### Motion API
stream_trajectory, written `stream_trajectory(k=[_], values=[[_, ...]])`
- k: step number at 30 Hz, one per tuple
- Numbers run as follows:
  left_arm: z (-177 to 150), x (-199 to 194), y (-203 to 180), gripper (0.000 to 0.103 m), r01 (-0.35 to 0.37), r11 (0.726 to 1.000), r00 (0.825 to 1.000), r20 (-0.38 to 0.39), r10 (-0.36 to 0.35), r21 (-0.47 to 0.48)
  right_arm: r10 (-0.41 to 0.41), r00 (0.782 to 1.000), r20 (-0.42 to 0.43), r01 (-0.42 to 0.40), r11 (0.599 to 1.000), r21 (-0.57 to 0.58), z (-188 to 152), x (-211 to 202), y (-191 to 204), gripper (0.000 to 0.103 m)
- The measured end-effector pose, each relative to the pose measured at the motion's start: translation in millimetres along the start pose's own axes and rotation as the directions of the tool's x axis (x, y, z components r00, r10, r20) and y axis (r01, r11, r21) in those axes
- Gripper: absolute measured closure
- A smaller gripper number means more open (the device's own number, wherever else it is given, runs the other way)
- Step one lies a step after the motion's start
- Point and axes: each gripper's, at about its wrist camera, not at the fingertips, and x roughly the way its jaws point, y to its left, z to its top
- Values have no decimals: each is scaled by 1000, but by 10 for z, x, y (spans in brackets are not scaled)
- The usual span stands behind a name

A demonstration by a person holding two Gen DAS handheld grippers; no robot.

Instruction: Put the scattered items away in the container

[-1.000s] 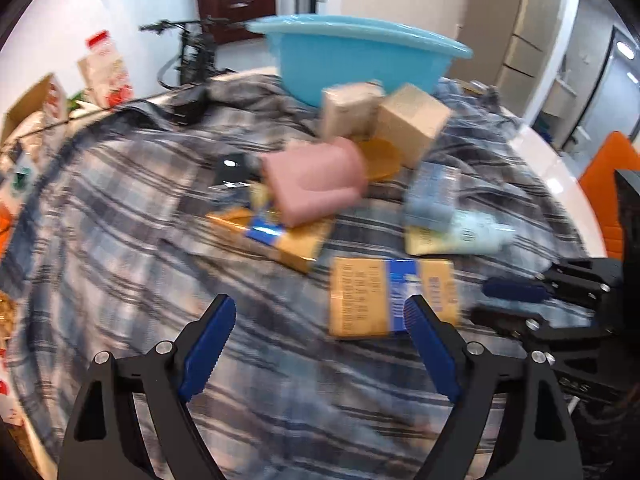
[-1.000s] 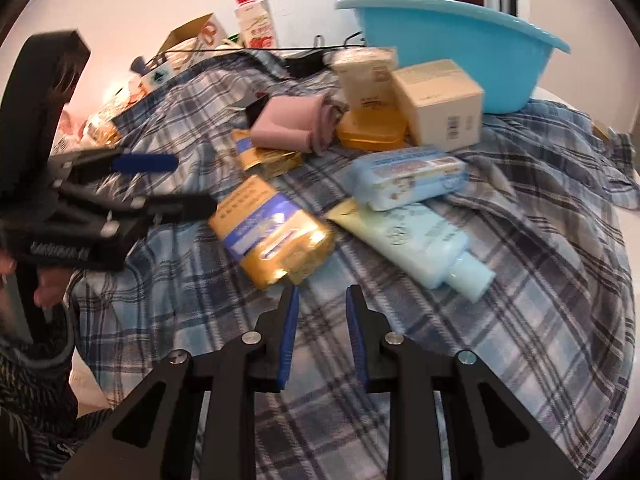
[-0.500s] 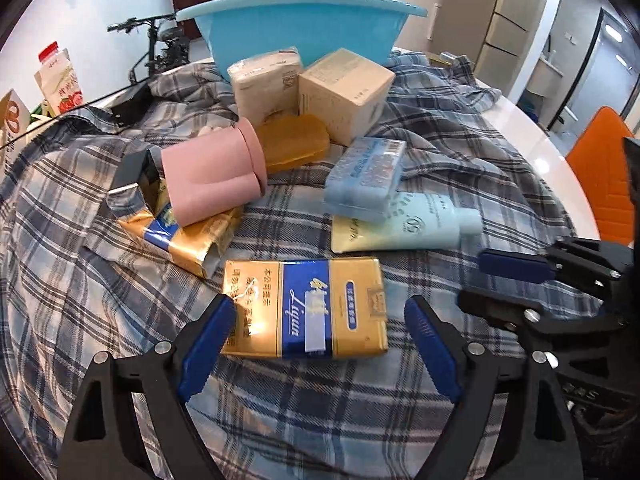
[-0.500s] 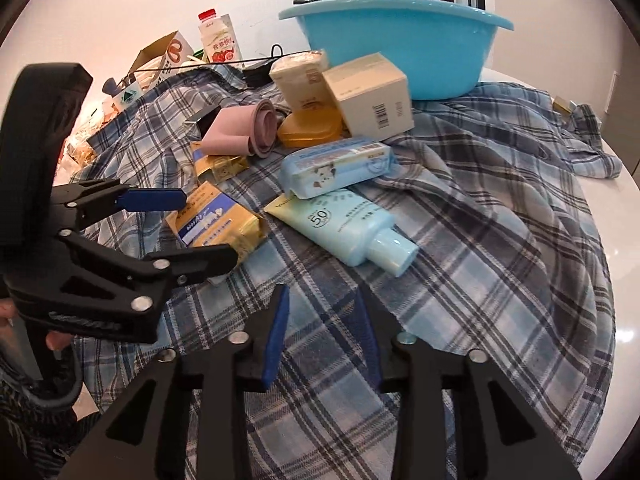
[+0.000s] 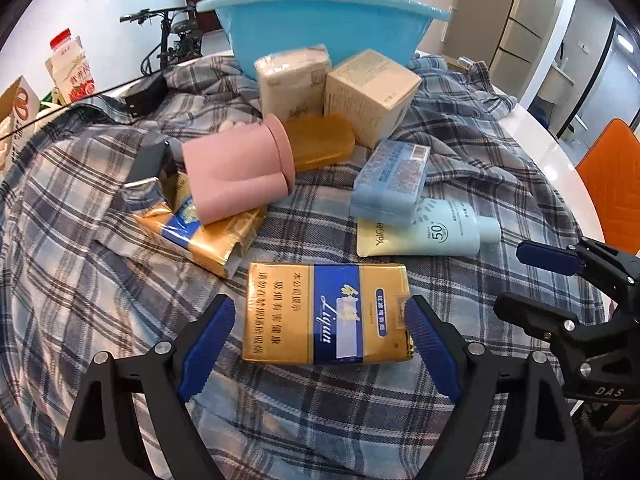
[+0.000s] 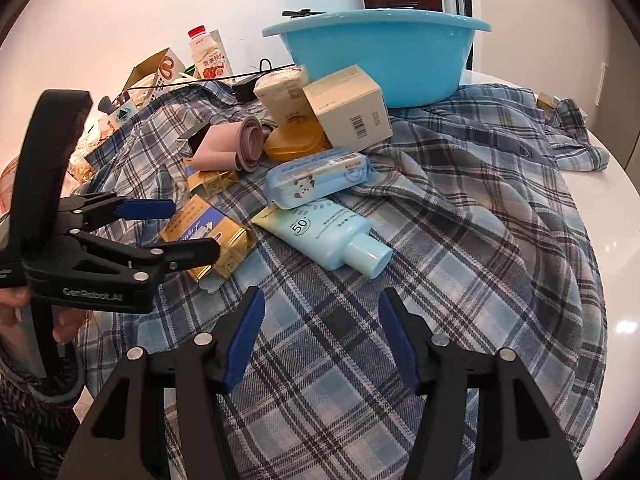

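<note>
**Gold Liqun pack framed by my left gripper**

I see the plaid cloth point(image 5: 100, 280) filling the frame and the blue basin point(image 5: 320, 24) at upper centre. Below it sit a beige box point(image 5: 370, 96) and a sunscreen tube point(image 5: 432, 234) marked "50+". At lower centre lies the gold "Liqun" pack point(image 5: 326, 314), between my left gripper point(image 5: 320, 336)'s wide-apart fingers, which don't press on it. My right gripper point(image 6: 320, 336) is opening over bare cloth.

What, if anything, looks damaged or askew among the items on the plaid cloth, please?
The gold pack under the pink cup looks torn open and crumpled. The cup lies on its side, and the blue pack rests tilted on the sunscreen tube.
</note>
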Motion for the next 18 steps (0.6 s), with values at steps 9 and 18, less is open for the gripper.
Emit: stream_trajectory(k=[9,18], values=[[13,92,-110,14,24,999,1000,-11,-23,35,-12,1000,-2,12,999,30,-10,9,-94,44],[32,44,-91,14,-38,999,999,21,37,31,-10,1000,-6,11,999,45,-20,29,-135,43]])
